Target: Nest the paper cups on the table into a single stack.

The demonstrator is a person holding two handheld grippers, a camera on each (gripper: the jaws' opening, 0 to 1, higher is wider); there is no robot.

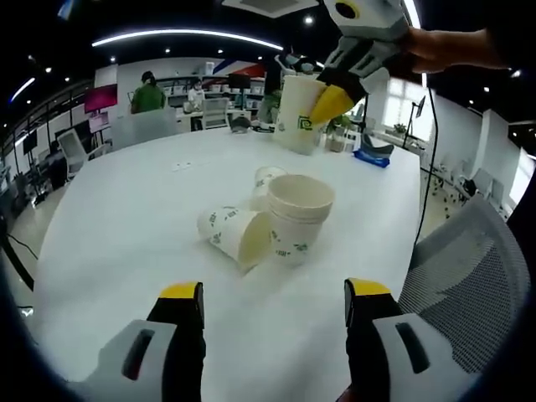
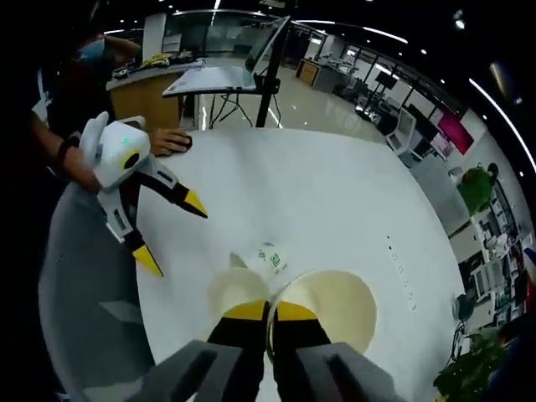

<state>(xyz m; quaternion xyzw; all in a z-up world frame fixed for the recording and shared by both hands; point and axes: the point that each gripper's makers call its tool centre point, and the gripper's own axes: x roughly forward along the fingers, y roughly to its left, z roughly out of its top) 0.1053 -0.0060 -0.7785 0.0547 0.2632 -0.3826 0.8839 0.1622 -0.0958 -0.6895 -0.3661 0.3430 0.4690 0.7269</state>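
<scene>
A short nested stack of paper cups stands upright in the middle of the round white table. One loose cup lies on its side against the stack, and another lies just behind. My left gripper hovers open in front of them, holding nothing. My right gripper is up in the air beyond the stack, shut on the rim of a paper cup. In the right gripper view, its jaws pinch that cup's rim, with a lying cup and the open left gripper below.
A grey mesh chair stands at the table's edge by the left gripper. A person's hand rests on the table rim. A blue object and a potted plant sit at the far edge. Desks and people fill the office behind.
</scene>
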